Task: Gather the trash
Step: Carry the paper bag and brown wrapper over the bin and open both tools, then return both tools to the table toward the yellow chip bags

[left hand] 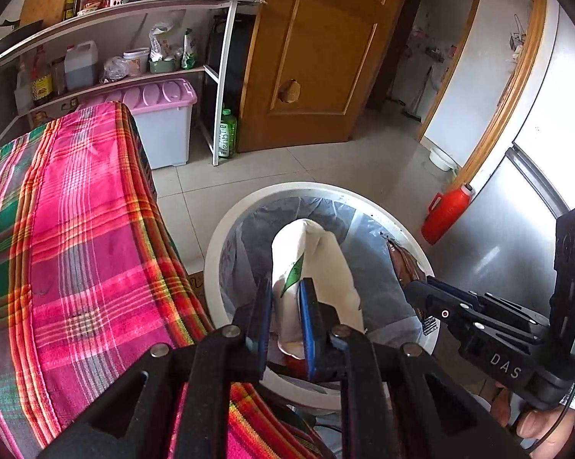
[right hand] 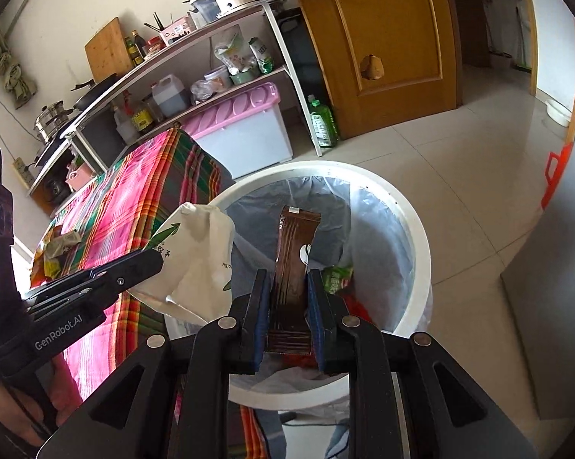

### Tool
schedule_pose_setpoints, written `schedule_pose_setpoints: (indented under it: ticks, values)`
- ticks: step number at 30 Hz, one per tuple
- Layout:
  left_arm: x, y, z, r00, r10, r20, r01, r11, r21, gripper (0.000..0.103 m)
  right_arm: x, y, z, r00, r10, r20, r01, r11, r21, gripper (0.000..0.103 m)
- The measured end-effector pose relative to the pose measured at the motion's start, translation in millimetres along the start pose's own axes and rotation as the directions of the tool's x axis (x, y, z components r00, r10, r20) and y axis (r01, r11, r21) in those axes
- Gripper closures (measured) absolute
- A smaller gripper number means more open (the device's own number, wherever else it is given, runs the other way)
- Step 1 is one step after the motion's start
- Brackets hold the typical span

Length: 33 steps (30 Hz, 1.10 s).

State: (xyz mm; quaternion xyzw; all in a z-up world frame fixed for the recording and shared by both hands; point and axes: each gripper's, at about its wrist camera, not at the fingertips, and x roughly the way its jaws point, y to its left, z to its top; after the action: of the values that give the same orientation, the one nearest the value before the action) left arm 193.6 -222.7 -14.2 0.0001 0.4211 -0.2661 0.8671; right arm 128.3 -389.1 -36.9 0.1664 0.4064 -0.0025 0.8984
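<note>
My left gripper (left hand: 285, 287) is shut on a white pouch with a green leaf print (left hand: 314, 264) and holds it over the white round trash bin (left hand: 226, 229), which has a grey liner. My right gripper (right hand: 287, 277) is shut on a brown snack wrapper (right hand: 293, 248) and holds it over the same bin (right hand: 413, 229). The wrapper also shows in the left wrist view (left hand: 404, 266), and the pouch in the right wrist view (right hand: 195, 252). A green wrapper (right hand: 337, 277) and red trash lie inside the bin.
A table with a pink plaid cloth (left hand: 77, 229) stands just left of the bin; several wrappers (right hand: 56, 252) lie on its far end. A shelf rack (left hand: 108, 69), a pink-lidded box (left hand: 165, 114), a green bottle (left hand: 228, 134), a wooden door (left hand: 318, 57), a red thermos (left hand: 446, 212) and a fridge (left hand: 517, 210) stand around.
</note>
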Motion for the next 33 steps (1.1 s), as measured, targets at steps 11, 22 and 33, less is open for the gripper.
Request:
schedule_pose_setpoints:
  ticks: [11,22,33]
  values:
    - [-13.1,5.2,-0.9,0.999,-0.015,0.030,0.016,0.999,-0.028,0.082,-10.3,4.5,-0.1,1.000,-0.006,0.017,0.006,1.000,-0.014,0.076]
    - [-65.4,15.3,-10.6,0.992,-0.018,0.122,0.024,0.998,-0.049,0.071,-38.5,40.4,-2.8,0.997,0.045,0.070,-0.039,0.996,-0.079,0.076]
    - [-110.1,33.9,-29.8,0.978,0.058,0.200,-0.044,0.996,-0.071,0.062,-60.6,81.1,-16.0,0.988,0.114,0.100,-0.096,0.981,-0.170,0.076]
